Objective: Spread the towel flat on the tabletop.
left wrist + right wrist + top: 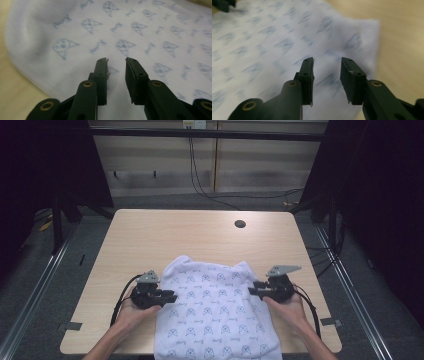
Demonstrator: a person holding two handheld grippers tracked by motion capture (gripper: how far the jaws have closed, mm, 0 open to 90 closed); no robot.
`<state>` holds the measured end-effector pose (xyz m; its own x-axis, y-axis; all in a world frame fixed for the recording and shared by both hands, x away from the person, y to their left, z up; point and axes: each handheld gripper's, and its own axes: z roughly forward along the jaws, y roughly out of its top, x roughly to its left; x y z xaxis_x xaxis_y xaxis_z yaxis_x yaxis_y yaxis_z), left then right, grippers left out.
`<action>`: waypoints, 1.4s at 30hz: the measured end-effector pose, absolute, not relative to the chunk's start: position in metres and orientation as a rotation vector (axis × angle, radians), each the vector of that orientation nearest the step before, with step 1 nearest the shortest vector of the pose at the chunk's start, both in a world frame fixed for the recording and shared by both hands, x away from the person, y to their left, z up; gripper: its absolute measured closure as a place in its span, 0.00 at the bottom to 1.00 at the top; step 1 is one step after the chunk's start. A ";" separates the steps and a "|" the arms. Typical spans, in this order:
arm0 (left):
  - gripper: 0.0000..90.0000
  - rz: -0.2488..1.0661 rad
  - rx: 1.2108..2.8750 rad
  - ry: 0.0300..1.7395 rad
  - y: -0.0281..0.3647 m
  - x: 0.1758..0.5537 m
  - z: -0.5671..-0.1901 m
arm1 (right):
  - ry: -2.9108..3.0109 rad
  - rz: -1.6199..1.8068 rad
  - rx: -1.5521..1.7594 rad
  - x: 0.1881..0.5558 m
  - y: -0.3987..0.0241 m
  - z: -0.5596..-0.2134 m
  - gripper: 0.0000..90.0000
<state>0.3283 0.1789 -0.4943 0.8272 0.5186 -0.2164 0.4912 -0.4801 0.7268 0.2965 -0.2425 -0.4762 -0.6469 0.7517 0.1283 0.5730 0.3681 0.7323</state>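
Observation:
A white cloth printed with small blue figures lies on the near half of the table and hangs over its front edge. My left gripper sits at the cloth's left edge, jaws pointing inward over the fabric. In the left gripper view the gripper is open above the cloth, nothing between the jaws. My right gripper is at the cloth's right edge, facing the left one. In the right gripper view that gripper is open over the blurred cloth.
The wooden table has a round cable hole at the back right. Its far half is bare wood. Black frame posts and dark curtains flank the table, and cables hang down the back wall.

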 end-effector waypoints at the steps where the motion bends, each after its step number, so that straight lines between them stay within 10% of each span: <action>1: 0.80 0.033 2.158 0.744 0.178 0.334 -0.496 | 2.354 1.139 1.181 0.309 -0.242 -0.475 0.66; 7: 0.91 0.073 2.199 0.732 0.178 0.336 -0.503 | 2.348 1.182 1.228 0.342 -0.229 -0.484 0.63; 12: 0.99 0.007 2.218 0.714 0.181 0.322 -0.501 | 2.382 1.097 1.201 0.335 -0.224 -0.497 0.96; 21: 0.99 -0.163 2.254 0.623 0.180 0.278 -0.499 | 2.510 1.080 1.206 0.278 -0.237 -0.498 0.95; 25: 0.95 -0.212 2.279 0.574 0.179 0.258 -0.496 | 2.529 1.146 1.192 0.254 -0.247 -0.491 0.77; 37: 0.74 0.023 2.077 0.850 0.192 0.332 -0.492 | 2.408 1.158 1.314 0.315 -0.250 -0.493 0.69; 42: 0.76 0.029 2.149 0.831 0.180 0.337 -0.500 | 2.464 1.131 1.300 0.315 -0.240 -0.498 0.93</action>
